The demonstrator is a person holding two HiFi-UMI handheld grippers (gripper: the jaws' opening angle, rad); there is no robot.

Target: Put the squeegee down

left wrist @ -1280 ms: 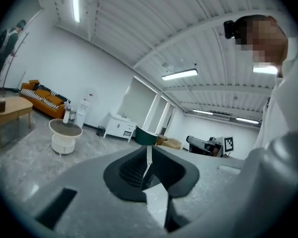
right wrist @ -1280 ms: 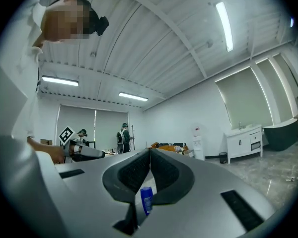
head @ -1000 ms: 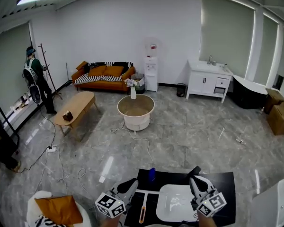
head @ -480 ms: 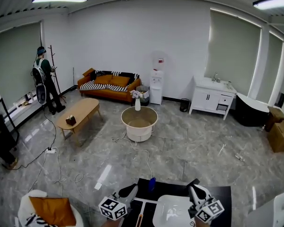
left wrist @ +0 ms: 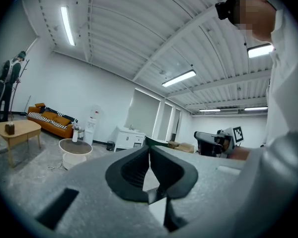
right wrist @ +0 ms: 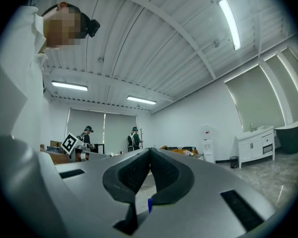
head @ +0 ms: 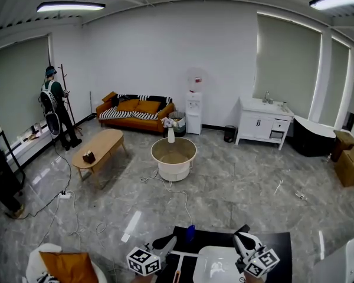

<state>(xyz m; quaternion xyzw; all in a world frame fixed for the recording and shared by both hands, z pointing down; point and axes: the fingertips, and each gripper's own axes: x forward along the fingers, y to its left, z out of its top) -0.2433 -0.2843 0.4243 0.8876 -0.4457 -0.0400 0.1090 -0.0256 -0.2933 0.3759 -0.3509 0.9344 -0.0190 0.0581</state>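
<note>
The left hand-held gripper (head: 167, 242) and the right hand-held gripper (head: 243, 239) hover over the black table (head: 280, 240), with the slim orange-handled squeegee (head: 178, 274) lying flat between them.
In its own view, each pair of jaws meets at the tips with nothing between. The squeegee rests on the table just right of the left hand-held gripper, apart from it and cut by the lower edge. A glossy white rounded-rectangular panel (head: 215, 261) lies between it and the right hand-held gripper. Just beyond the left jaw tips stands a small blue object (head: 190, 233). Far ahead are a round white tub-shaped stand (head: 173, 155) and an orange sofa (head: 135, 109).
</note>
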